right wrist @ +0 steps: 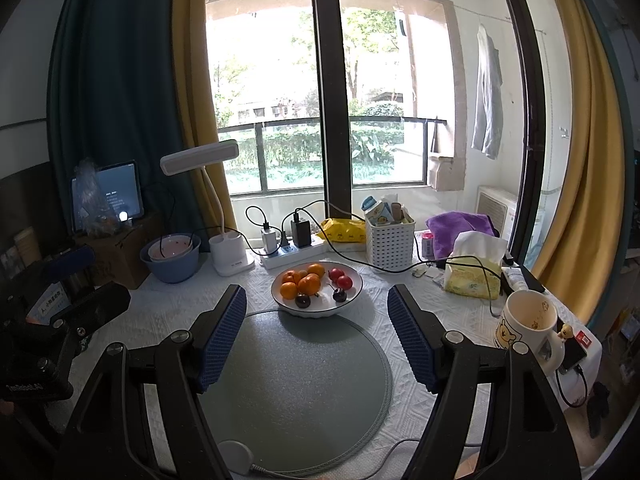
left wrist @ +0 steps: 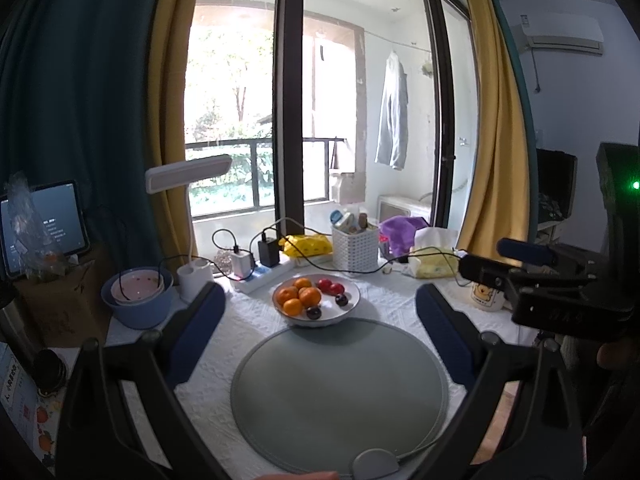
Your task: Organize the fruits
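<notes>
White-clothed worktop (right wrist: 460, 320) by the window: the fruit bowl (right wrist: 317, 289) sits beyond the round grey mat (right wrist: 296, 392), centred ahead of both grippers. Left gripper (left wrist: 320, 304) and right gripper (right wrist: 316, 308) hover with fingers (right wrist: 224, 336) spread wide, gripping nothing, fruit untouched.

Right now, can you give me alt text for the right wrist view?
The right gripper is open and empty above a round grey mat, aimed at a white bowl of oranges, red fruits and dark fruits. Behind it sit a power strip, basket and lamp; a mug stands right.
</notes>
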A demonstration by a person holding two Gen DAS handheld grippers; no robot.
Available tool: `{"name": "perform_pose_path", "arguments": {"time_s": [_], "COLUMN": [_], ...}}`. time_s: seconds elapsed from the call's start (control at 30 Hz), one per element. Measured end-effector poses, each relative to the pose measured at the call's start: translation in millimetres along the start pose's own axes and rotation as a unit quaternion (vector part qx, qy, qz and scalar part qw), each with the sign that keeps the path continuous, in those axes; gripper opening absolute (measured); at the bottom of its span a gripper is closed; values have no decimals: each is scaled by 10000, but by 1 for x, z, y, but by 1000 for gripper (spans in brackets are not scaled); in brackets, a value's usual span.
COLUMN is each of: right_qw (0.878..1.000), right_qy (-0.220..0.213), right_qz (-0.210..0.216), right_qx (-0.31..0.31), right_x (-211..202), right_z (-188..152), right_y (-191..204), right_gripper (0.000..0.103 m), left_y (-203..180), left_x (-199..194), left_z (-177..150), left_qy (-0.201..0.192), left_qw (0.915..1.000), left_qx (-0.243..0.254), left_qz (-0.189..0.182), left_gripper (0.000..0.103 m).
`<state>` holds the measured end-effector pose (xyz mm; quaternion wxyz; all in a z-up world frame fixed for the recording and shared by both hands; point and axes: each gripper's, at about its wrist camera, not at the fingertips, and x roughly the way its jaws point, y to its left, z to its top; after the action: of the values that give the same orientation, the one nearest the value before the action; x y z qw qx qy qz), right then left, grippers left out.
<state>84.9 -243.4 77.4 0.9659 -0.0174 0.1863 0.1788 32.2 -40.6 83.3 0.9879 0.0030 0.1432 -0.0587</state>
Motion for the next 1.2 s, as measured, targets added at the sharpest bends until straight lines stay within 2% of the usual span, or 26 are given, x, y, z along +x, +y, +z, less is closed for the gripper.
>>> {"name": "perform_pose_path", "arguments": {"time_s": [1.2], "right_qw": [10000], "right_qy": [-13], "right_qz": [21], "right_qx": [-48], "right_x": [0], "right_z": [-1], "right_y": [-1], "right_gripper": [76], "left_y": [1], "left_x": [0], "left_z": [1], "left_qy": [22], "left_qw": [10000], "left_qx": [-59], "left_qz": [-10], "left_gripper": [97]}}
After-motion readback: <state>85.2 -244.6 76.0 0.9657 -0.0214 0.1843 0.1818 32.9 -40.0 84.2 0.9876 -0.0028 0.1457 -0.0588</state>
